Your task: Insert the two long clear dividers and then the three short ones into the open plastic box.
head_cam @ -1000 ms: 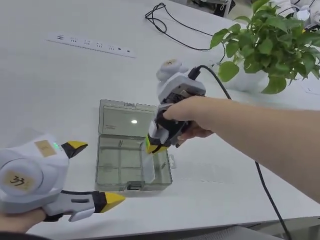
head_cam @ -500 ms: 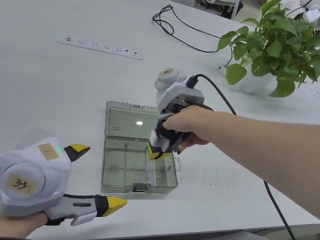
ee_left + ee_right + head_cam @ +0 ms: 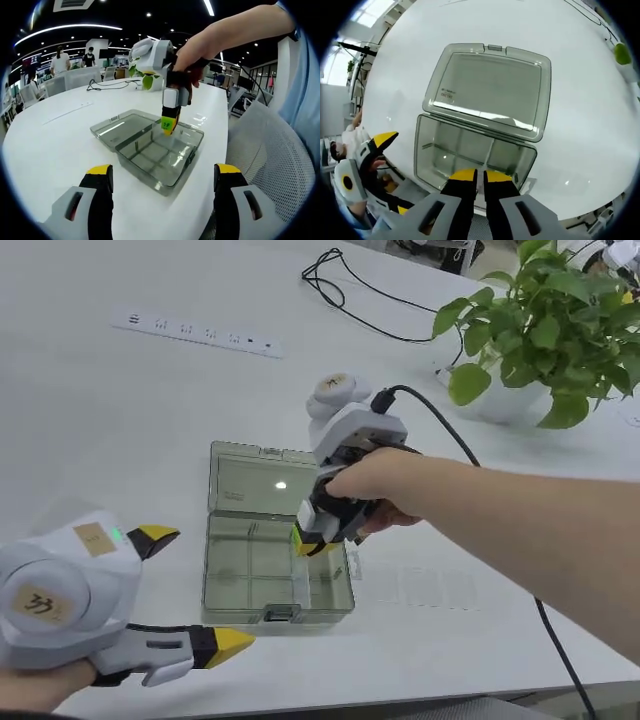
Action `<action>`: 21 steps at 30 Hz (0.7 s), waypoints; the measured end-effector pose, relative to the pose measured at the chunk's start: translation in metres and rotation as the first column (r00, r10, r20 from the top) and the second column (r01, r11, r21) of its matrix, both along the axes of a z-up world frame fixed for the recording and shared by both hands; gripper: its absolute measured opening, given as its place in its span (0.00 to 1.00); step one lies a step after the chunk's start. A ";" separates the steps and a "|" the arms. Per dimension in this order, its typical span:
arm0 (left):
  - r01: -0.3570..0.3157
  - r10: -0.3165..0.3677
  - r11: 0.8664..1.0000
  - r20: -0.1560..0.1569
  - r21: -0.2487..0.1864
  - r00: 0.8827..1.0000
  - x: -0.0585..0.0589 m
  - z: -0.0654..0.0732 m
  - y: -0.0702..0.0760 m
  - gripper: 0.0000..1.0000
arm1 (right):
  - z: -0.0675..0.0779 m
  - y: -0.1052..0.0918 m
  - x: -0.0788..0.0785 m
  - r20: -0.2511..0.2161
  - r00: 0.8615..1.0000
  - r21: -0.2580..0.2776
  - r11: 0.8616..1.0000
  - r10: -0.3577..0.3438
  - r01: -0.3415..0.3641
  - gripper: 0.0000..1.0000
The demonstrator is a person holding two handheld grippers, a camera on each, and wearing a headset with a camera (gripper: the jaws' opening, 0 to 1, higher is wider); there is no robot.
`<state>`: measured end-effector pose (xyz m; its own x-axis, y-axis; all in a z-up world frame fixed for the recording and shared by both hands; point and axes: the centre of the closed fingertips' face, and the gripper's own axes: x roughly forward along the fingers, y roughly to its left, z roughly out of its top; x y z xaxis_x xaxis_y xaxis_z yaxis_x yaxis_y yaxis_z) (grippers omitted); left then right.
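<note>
smoky clear plastic box (image 3: 208, 570) sits open mid-frame in the head view on a white table (image 3: 120, 420), lid flat behind it. right gripper (image 3: 312, 543) over the box's right half, jaws pinched nearly together on a clear divider (image 3: 302, 580) standing upright inside. left gripper (image 3: 196, 588) lower left, jaws spread wide, holding nothing.

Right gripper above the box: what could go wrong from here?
The right gripper pinches a thin clear divider by its top edge, so it may tilt and seat crooked. The box is not held, since the left gripper is open and apart from it, so pushing could slide it.
</note>
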<state>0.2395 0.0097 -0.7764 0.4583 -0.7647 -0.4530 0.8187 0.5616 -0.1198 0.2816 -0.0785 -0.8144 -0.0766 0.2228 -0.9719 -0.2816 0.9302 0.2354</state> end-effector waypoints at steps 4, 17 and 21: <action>-0.001 0.001 1.000 0.002 0.002 1.000 -0.001 0.001 0.000 0.84 | 0.003 0.005 0.003 0.024 0.999 0.045 0.999 -0.025 0.024 0.20; -0.002 0.002 1.000 0.000 0.009 1.000 -0.006 0.001 -0.002 0.84 | 0.004 0.018 0.002 0.115 0.993 0.160 0.986 0.021 -0.040 0.71; -0.002 0.002 1.000 0.002 0.010 1.000 -0.006 0.002 -0.003 0.85 | 0.006 0.022 0.002 0.130 0.991 0.194 0.980 0.018 -0.044 0.82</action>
<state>0.2333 0.0066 -0.7744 0.4602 -0.7594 -0.4599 0.8180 0.5640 -0.1130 0.2832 -0.0561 -0.8088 0.0346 0.4098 -0.9115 -0.3490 0.8596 0.3732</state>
